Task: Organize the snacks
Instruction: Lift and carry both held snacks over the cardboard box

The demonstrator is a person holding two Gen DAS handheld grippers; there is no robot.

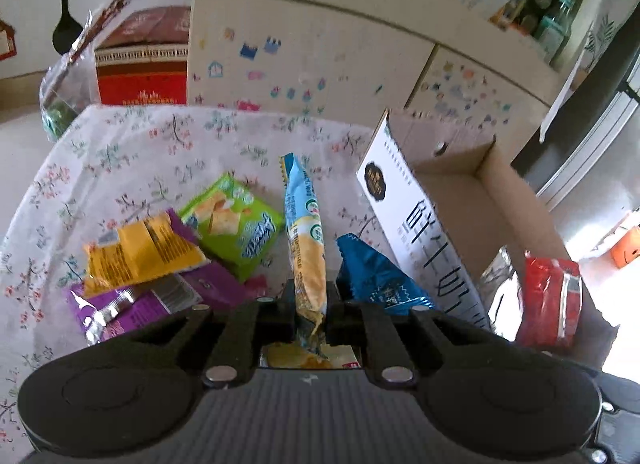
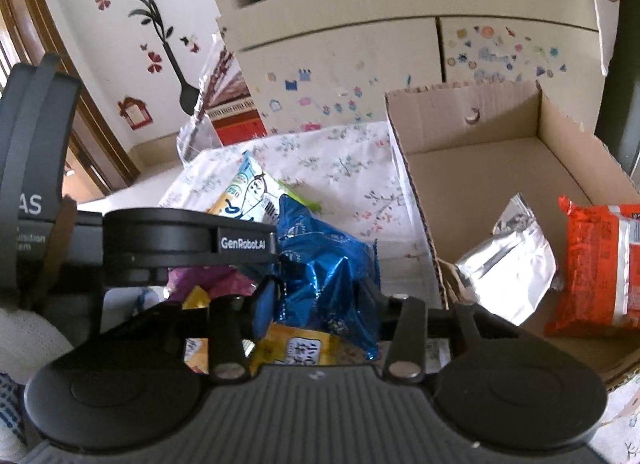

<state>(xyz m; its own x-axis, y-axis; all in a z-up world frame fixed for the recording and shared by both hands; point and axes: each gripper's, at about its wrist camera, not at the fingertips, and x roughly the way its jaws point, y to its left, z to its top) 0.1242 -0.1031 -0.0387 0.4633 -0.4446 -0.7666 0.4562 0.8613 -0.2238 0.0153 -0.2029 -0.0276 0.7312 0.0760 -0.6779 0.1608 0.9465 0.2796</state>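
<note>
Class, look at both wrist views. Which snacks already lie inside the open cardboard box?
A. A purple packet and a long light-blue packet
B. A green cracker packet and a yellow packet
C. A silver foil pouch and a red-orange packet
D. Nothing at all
C: the silver foil pouch and red-orange packet lie on the floor of the cardboard box.

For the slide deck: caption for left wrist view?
Left gripper pinches a long snack packet beside the cardboard box.

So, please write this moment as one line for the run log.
left gripper: shut on long snack packet | right gripper: shut on blue packet | cardboard box: two packets inside
</note>
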